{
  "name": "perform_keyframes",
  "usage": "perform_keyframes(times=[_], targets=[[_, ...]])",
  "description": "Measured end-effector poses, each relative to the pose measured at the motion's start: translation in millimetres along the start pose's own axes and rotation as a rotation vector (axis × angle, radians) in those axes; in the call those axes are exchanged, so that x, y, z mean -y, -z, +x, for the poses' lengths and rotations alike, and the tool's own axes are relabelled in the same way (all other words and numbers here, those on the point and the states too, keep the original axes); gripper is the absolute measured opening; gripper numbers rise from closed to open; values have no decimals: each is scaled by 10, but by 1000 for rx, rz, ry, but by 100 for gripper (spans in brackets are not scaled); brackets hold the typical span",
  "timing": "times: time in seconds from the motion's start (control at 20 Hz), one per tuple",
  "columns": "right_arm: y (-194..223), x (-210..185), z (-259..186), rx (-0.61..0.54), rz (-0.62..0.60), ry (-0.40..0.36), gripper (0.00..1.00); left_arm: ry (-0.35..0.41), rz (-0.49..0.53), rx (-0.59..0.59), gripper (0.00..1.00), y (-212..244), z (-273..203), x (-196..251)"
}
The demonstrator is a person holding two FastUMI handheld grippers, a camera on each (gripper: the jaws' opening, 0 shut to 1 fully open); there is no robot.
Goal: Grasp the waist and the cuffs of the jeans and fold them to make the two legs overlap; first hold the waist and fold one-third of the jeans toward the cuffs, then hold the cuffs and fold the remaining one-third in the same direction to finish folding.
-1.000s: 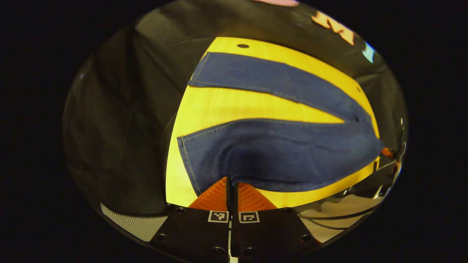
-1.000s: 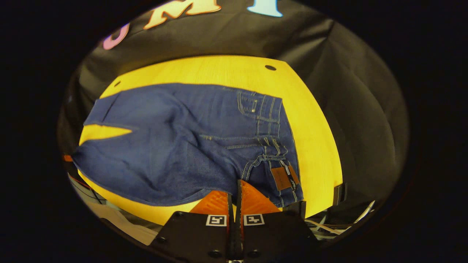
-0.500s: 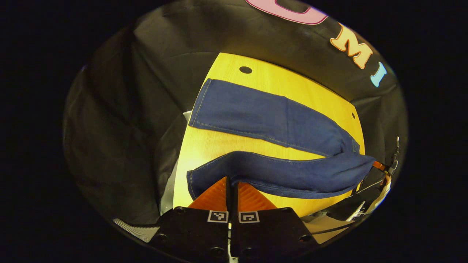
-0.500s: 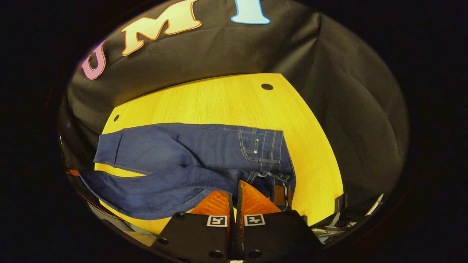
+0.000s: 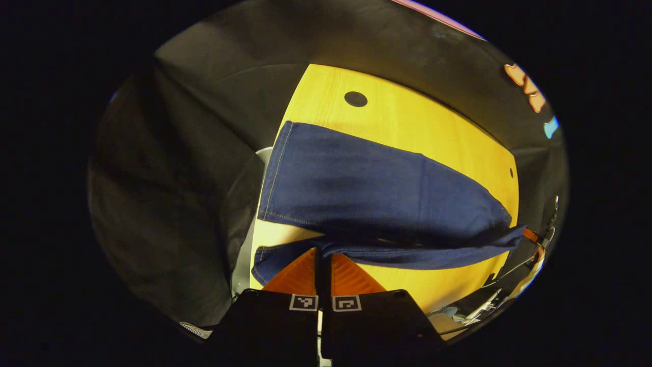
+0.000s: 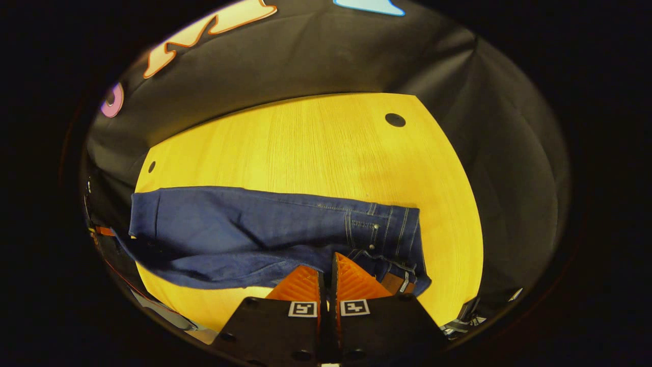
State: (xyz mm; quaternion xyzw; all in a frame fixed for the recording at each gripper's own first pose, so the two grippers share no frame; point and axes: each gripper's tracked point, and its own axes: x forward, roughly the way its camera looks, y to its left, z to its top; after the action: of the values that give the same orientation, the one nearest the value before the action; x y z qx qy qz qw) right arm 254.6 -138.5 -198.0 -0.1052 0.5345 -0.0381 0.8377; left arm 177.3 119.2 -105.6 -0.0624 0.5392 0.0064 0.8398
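Our left tongs (image 5: pixel 322 255), clamped on the near leg's cuff, and our right tongs (image 6: pixel 326 265), clamped on the waist, have carried that half of the jeans (image 6: pixel 244 234) across the table (image 6: pixel 305 148). It now nearly covers the far leg, so the overlap fold is almost done.

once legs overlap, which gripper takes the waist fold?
Right, likely. The right gripper is shut on the jeans at the waist end; the left gripper holds the near leg by its cuff.
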Motion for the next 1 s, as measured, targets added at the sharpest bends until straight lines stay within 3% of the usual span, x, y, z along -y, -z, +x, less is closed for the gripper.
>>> perform_keyframes(times=[0.5,0.65,0.85,0.9,0.95,1.0], targets=[[-147,-124,892,-153,-5,3,2,-174,137,53,0,-751,728,99],[-168,-142,994,-180,20,-34,0,-193,139,41,0,-785,881,95],[-261,-104,946,-142,47,-85,9,-194,140,61,4,-865,950,65],[-280,-100,922,-127,55,-95,19,-195,143,74,23,-881,934,52],[-344,-79,872,-103,68,-105,19,-200,150,101,20,-922,899,32],[-446,-69,840,-66,90,-119,36,-212,158,134,40,-979,851,1]])
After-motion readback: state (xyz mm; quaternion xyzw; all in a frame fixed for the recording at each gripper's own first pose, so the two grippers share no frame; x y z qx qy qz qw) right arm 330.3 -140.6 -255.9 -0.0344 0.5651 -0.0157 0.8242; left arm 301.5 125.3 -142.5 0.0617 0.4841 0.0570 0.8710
